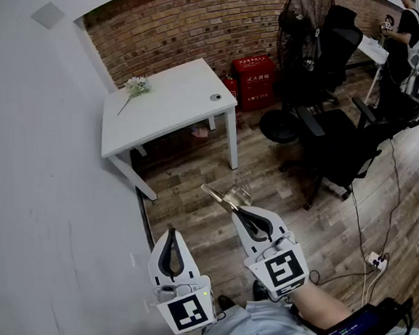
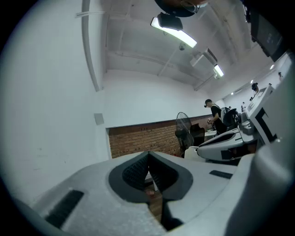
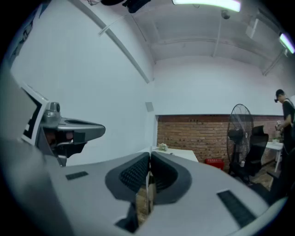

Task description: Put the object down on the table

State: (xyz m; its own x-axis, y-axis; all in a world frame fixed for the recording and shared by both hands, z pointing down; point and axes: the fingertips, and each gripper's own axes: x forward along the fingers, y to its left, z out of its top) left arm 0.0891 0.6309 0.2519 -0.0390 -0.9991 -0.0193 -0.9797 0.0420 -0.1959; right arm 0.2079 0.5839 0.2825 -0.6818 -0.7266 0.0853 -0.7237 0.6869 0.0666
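Object (image 1: 219, 197): thin, gold-coloured, partly clear.

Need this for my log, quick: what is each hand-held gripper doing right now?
Left hand-held gripper: closed, empty.
Right hand-held gripper: closed on a thin brownish object.

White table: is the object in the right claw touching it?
Apart. The head view shows the object in the right claw over floor, short of the white table.

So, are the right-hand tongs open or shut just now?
Shut: the right tongs are closed on a thin shiny object, which sticks out beyond their tips.
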